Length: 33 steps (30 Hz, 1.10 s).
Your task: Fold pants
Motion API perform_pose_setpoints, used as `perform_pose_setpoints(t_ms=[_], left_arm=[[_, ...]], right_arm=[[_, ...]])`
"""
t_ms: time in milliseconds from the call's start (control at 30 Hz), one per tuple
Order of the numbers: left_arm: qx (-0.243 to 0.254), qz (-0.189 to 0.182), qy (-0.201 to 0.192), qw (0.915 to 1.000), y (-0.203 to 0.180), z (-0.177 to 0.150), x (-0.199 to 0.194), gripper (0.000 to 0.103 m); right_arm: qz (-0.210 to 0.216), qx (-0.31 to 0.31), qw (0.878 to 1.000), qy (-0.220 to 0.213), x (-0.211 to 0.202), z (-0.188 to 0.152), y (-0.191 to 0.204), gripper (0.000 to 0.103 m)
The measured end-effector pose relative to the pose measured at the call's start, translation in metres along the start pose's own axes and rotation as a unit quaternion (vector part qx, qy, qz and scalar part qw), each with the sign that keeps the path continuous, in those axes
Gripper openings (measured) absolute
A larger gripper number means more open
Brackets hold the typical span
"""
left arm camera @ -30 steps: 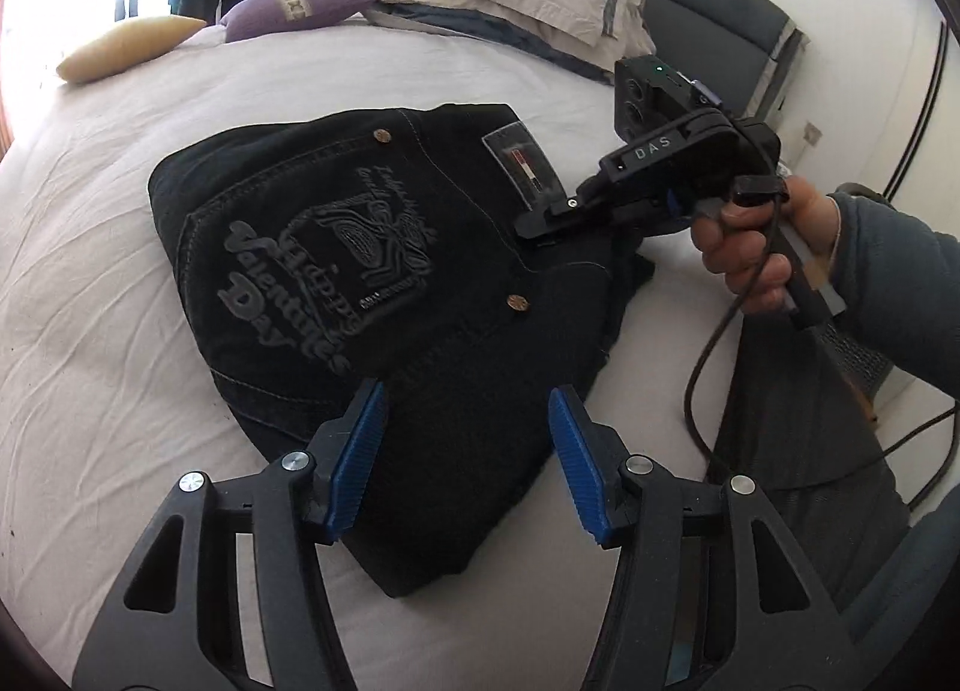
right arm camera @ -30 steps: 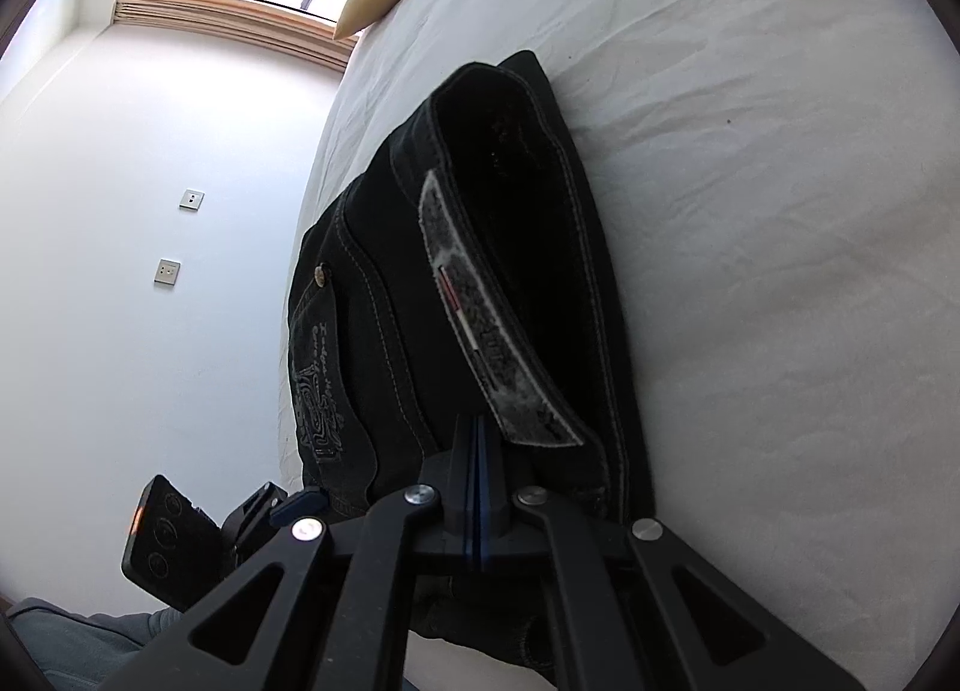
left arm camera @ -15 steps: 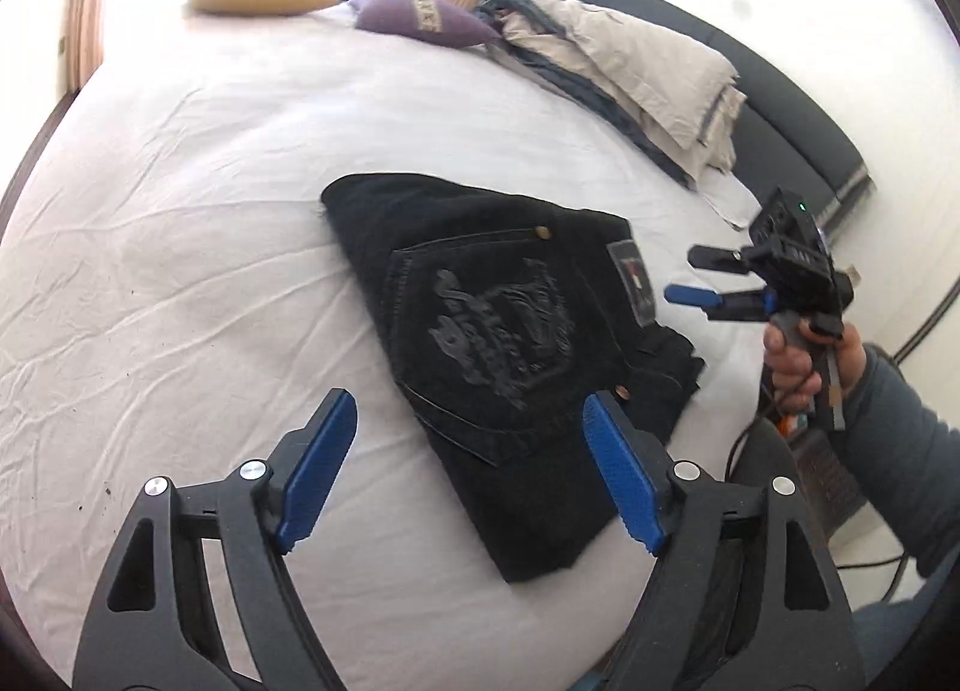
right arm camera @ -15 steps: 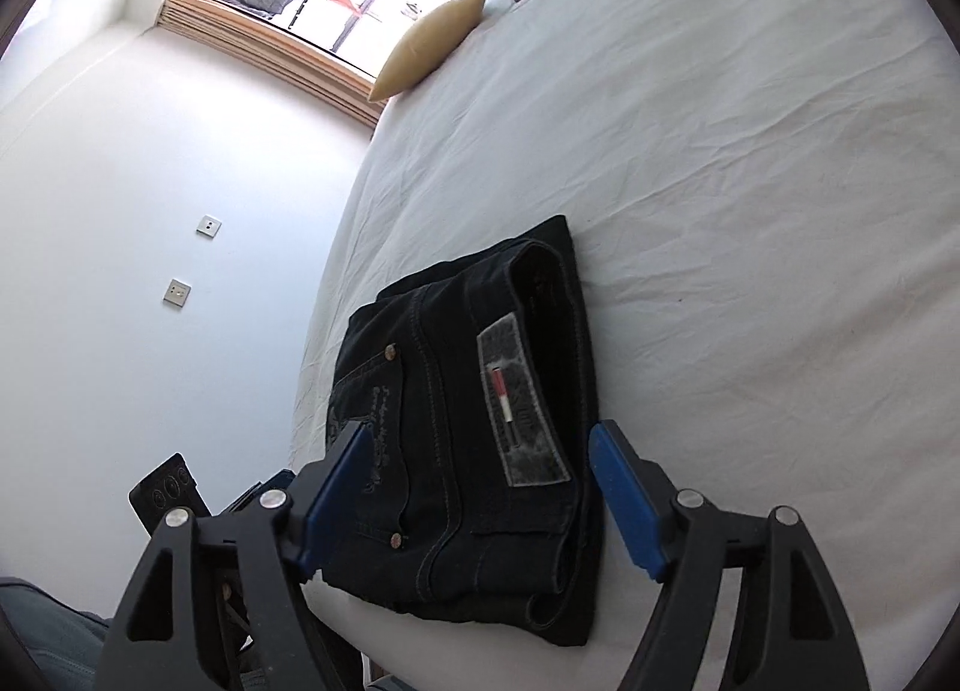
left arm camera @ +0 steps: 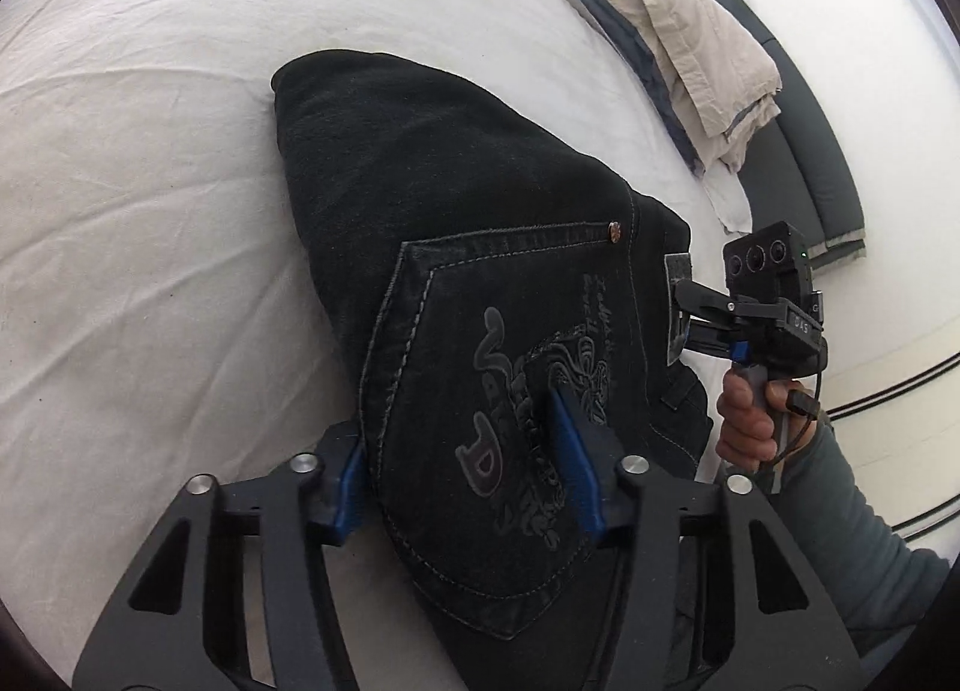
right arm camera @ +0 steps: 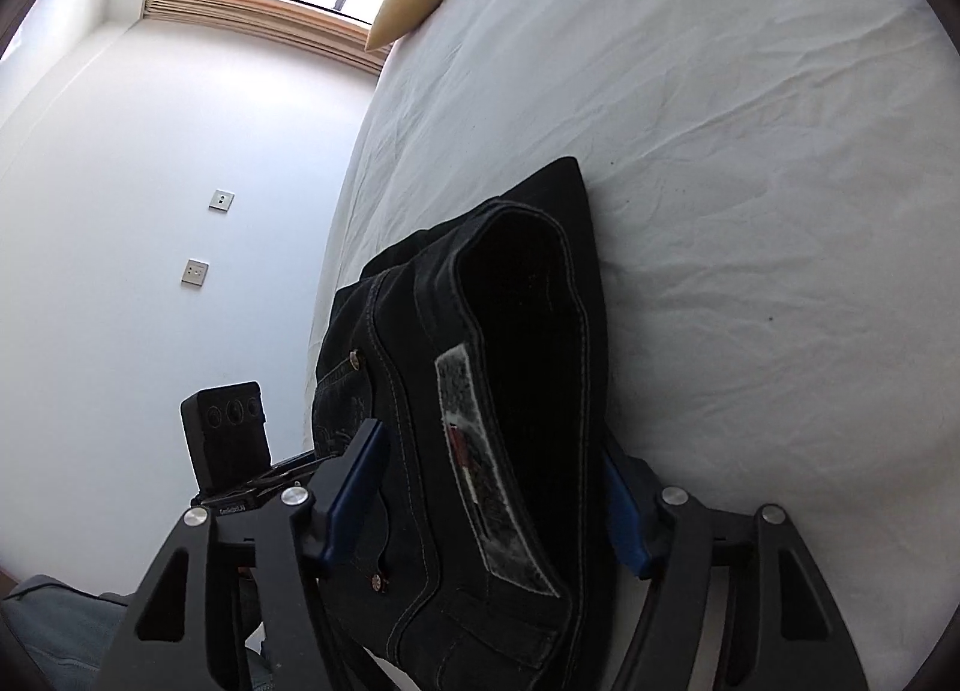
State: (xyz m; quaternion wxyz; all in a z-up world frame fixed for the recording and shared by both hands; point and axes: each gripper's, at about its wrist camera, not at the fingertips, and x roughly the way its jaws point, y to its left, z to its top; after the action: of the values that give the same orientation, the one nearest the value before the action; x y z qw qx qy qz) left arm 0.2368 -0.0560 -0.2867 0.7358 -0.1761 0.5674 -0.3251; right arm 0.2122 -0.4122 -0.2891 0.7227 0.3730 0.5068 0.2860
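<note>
Jeans (left arm camera: 480,247), black and folded, lie on the white bedsheet (left arm camera: 150,163). Left gripper (left arm camera: 465,487) and right gripper (right arm camera: 495,502) each straddle the bundle; whether either actually pinches is hidden by denim.

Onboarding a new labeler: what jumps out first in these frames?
The folded black jeans fill the middle of both views, lying on the white bed, with pale lettering on the back pocket. The left claw straddles that pocket end, its blue pads against the denim. The right claw straddles the waistband end beside the grey label.
</note>
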Motion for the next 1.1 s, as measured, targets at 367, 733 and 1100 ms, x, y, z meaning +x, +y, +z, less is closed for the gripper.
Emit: perform_pose_setpoints(t_ms=[367,733,1100], left_arm=[[-0.008,-0.033,-0.024,0.9991,0.000,0.010,-0.036,0.018],[0.036,0.040,-0.096,0.9939,0.026,0.114,-0.120,0.018],[0.017,0.062,-0.070,0.9955,0.129,0.167,-0.085,0.030]], right_arm=[[-0.009,-0.075,0.996,-0.037,-0.013,0.000,0.065,0.022],[0.011,-0.096,0.994,-0.051,0.042,0.096,0.118,0.021],[-0.001,-0.010,0.999,-0.032,0.109,0.139,0.060,0.026]])
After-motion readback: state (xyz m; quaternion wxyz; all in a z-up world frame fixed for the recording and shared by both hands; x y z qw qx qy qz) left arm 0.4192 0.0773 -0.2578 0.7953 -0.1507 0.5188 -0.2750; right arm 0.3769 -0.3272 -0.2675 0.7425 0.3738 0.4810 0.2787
